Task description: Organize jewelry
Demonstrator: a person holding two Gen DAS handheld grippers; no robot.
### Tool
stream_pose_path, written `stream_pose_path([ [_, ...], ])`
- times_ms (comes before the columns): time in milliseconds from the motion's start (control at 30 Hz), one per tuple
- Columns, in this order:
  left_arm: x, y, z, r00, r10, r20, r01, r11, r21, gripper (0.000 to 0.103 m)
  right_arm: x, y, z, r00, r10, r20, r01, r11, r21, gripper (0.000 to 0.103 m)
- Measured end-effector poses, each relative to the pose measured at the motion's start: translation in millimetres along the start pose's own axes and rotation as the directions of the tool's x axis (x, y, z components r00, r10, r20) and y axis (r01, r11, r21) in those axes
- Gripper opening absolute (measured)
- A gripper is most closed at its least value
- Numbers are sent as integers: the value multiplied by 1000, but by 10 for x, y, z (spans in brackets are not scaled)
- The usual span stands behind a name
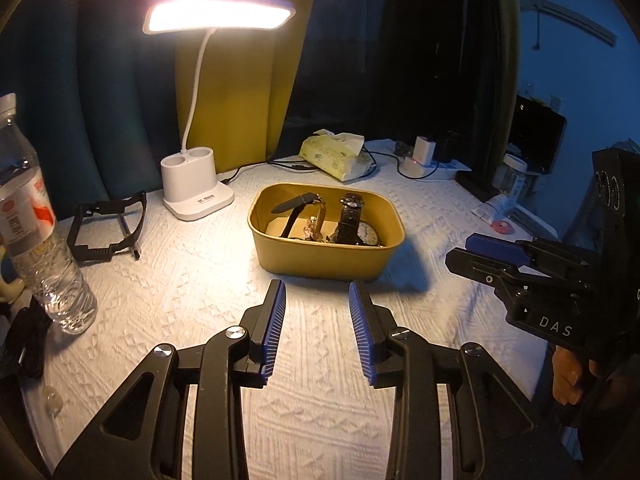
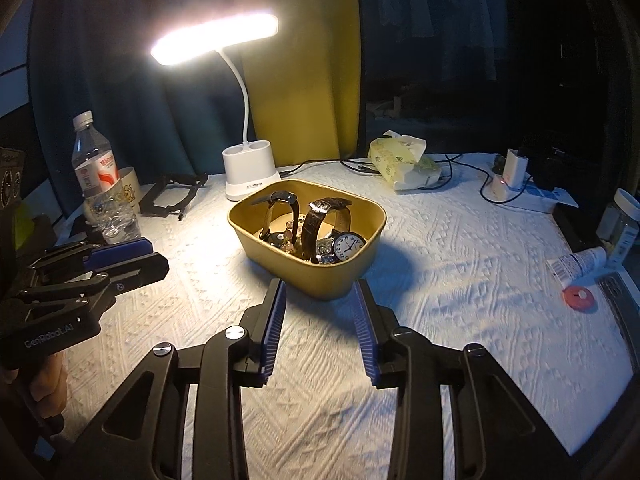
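Step in hand: judged from the layout, the tidying is at its end or at a pause; no jewelry lies loose on the white cloth of the worktop (image 1: 168,288), and everything seen sits in one box.
Jewelry: several watches (image 2: 324,216) with dark straps, a white-faced watch (image 2: 349,246) and some beaded pieces, too small to name, all piled inside the yellow box (image 1: 320,258).
Box: stands at the middle of the worktop, near the white desk lamp (image 1: 196,192) and just ahead of both pairs of tongs.
Left tongs (image 1: 318,332): released, jaws spread apart, nothing between them, hovering short of the box's near wall.
Right tongs (image 2: 320,330): released and bare as well, tips close to the box's near edge.
Next move: if sorting goes on, one pair must reach over the rim and pinch a single strap; the watches overlap, so a neighbour could be dragged up too.
Clutter: water bottle (image 2: 98,184), tissue pack (image 1: 336,154) and cables lie well apart from the box.
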State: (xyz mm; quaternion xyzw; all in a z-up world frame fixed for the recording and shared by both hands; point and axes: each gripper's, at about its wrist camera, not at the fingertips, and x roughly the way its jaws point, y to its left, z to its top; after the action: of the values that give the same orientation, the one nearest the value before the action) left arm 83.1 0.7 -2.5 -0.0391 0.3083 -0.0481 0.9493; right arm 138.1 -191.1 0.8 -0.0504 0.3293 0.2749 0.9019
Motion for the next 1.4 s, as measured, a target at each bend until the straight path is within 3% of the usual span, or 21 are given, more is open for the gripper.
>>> stream_pose_path([
  [433, -459, -164, -117, 998, 10, 61, -12, 999, 33, 42, -499, -135, -175, 997, -61, 57, 58, 997, 52, 37],
  [800, -798, -375, -50, 988, -19, 153, 10, 998, 62, 67, -931, -154, -186, 986, -104, 131, 96, 993, 61, 38],
  [1033, -960, -493, -10, 979, -43, 198, 28, 996, 81, 68, -1174, -88, -149, 976, -96, 197, 87, 995, 51, 53],
  [1200, -1046, -514, 25, 971, -31, 236, 13, 997, 80, 77, -1274, -76, -96, 967, -119, 227, 108, 992, 58, 55],
  [1400, -1020, -475, 48, 969, -25, 245, 10, 998, 61, 78, -1268, -76, -72, 963, -132, 233, 120, 991, 66, 56],
])
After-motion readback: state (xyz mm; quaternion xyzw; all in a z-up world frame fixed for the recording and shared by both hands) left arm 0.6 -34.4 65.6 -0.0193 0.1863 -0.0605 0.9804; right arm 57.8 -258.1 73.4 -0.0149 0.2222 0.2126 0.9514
